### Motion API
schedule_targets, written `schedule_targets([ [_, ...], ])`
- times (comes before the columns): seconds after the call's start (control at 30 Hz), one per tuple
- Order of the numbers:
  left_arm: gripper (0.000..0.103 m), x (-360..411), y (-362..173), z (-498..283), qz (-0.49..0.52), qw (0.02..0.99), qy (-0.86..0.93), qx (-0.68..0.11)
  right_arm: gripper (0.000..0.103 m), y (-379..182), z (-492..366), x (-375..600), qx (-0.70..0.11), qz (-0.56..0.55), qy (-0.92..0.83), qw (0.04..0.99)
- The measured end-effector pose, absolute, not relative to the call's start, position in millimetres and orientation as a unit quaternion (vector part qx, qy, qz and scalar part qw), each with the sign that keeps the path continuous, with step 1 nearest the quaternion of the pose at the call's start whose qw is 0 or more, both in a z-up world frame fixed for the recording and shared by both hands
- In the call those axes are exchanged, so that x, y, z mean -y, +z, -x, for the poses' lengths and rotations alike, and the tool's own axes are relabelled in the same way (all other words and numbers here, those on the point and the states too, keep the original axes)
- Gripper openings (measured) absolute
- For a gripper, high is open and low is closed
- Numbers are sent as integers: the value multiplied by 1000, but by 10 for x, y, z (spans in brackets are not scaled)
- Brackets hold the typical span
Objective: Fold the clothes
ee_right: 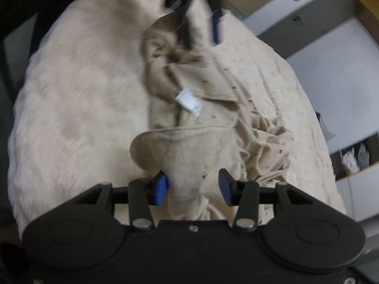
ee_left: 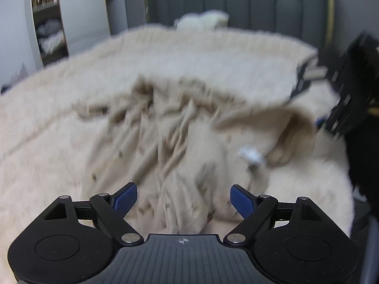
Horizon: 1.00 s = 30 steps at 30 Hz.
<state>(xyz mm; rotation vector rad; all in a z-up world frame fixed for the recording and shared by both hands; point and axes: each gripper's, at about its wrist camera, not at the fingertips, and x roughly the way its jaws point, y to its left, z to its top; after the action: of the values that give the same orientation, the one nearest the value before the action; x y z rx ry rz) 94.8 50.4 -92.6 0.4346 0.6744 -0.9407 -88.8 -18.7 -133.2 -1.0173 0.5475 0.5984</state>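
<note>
We see a beige garment [ee_left: 170, 137] lying crumpled on a cream fleecy blanket [ee_left: 47, 142] that covers the bed, its white label [ee_right: 188, 100] facing up. Our left gripper [ee_left: 183, 200] hovers over its wrinkled middle, blue fingers [ee_left: 124, 198] spread apart with nothing pinched. Our right gripper [ee_right: 193, 185] has a raised fold of the same garment between its fingers [ee_right: 161, 187]; whether they press it we cannot tell. A grey padded headboard [ee_left: 236, 2] stands behind.

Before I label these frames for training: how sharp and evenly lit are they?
Left wrist view: crumpled beige fringed garment smeared by motion blur, fisheye edges vignetted. Right wrist view: milder blur, small white care label readable as a shape only, dark corners.
</note>
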Motion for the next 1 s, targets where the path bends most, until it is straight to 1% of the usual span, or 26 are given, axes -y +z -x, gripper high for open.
schedule_targets([
  [0.03, 41, -492, -962, -972, -203, 811, -440, -327, 44, -1307, 875, 183, -252, 464, 278, 802],
  [0.07, 35, -492, -960, -958, -204, 812, -437, -328, 44, -1288, 870, 176, -250, 456, 278, 808],
  [0.1, 25, -518, -931, -912, -208, 815, -438, -318, 44, -1290, 880, 164, -252, 457, 282, 805],
  [0.13, 19, -543, -891, -825, -211, 810, -454, -305, 43, -1299, 895, 151, -256, 462, 287, 799],
  [0.2, 19, -606, -812, -588, -219, 786, -508, -278, 43, -1324, 942, 130, -259, 473, 295, 789],
  [0.23, 22, -633, -802, -506, -221, 770, -533, -272, 43, -1352, 990, 107, -261, 479, 304, 781],
  [0.27, 25, -652, -798, -347, -228, 734, -580, -269, 43, -1388, 1047, 79, -263, 485, 315, 772],
  [0.3, 32, -635, -827, -240, -245, 709, -602, -274, 43, -1454, 1137, 53, -265, 499, 328, 757],
  [0.33, 34, -612, -862, -142, -263, 686, -618, -279, 43, -1533, 1240, 26, -266, 517, 342, 738],
  [0.4, 34, -586, -919, -99, -283, 688, -606, -282, 43, -1638, 1378, -10, -267, 540, 360, 712],
  [0.5, 36, -609, -928, -120, -288, 707, -584, -277, 46, -1702, 1437, 77, -265, 561, 342, 706],
  [0.53, 45, -634, -905, -138, -280, 714, -581, -273, 47, -1704, 1440, 99, -265, 563, 337, 706],
  [0.57, 51, -664, -879, -159, -270, 725, -575, -267, 48, -1695, 1427, 143, -265, 564, 330, 709],
  [0.6, 54, -671, -874, -179, -265, 733, -569, -262, 49, -1688, 1424, 166, -265, 564, 326, 711],
  [0.77, 55, -498, -960, -106, -299, 720, -568, -265, 50, -1759, 1406, 350, -260, 595, 300, 698],
  [0.87, 54, -340, -1114, -132, -333, 714, -551, -276, 50, -1824, 1365, 378, -253, 603, 290, 699],
  [0.93, 46, -293, -1218, -129, -364, 717, -528, -272, 49, -1916, 1314, 368, -242, 608, 287, 700],
  [0.97, 44, -282, -1240, -131, -370, 717, -525, -272, 49, -1958, 1288, 353, -237, 609, 287, 701],
  [1.0, 40, -272, -1251, -140, -369, 718, -523, -274, 48, -1977, 1276, 342, -234, 609, 287, 701],
])
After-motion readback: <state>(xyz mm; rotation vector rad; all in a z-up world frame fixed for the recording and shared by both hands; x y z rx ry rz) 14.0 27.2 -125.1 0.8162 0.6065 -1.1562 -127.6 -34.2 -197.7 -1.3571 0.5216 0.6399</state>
